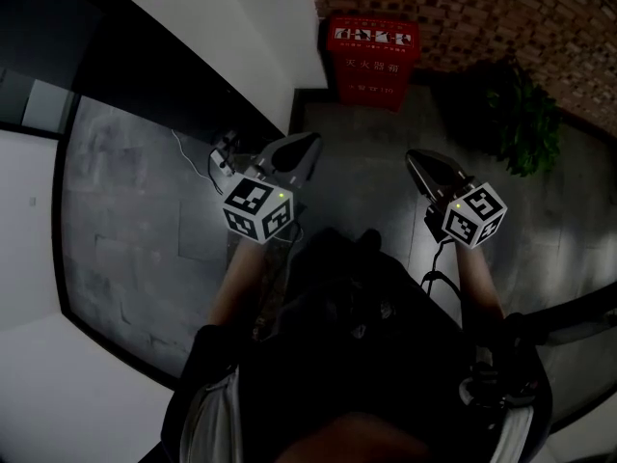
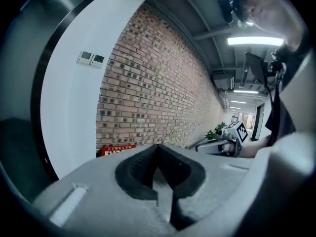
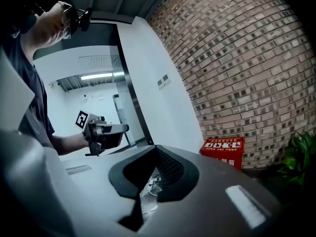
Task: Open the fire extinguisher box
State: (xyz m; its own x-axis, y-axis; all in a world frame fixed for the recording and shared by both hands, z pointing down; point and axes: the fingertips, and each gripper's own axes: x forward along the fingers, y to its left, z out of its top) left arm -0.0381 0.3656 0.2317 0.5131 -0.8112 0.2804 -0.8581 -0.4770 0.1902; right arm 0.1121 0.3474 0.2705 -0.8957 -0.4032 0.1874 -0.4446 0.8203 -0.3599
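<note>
The red fire extinguisher box (image 1: 373, 58) stands on the floor against the brick wall, its lid down; it also shows low in the left gripper view (image 2: 117, 150) and in the right gripper view (image 3: 223, 151). My left gripper (image 1: 305, 145) and right gripper (image 1: 418, 158) are held side by side well short of the box, both pointing toward it. In each gripper view the jaw tips meet, left (image 2: 158, 147) and right (image 3: 157, 148), with nothing between them. Neither gripper touches the box.
A potted plant (image 1: 522, 114) stands right of the box by the brick wall (image 1: 501, 8). A white wall (image 1: 231, 27) with a dark frame runs along the left. Cables and a small white device (image 1: 223, 158) lie on the grey floor near my left gripper.
</note>
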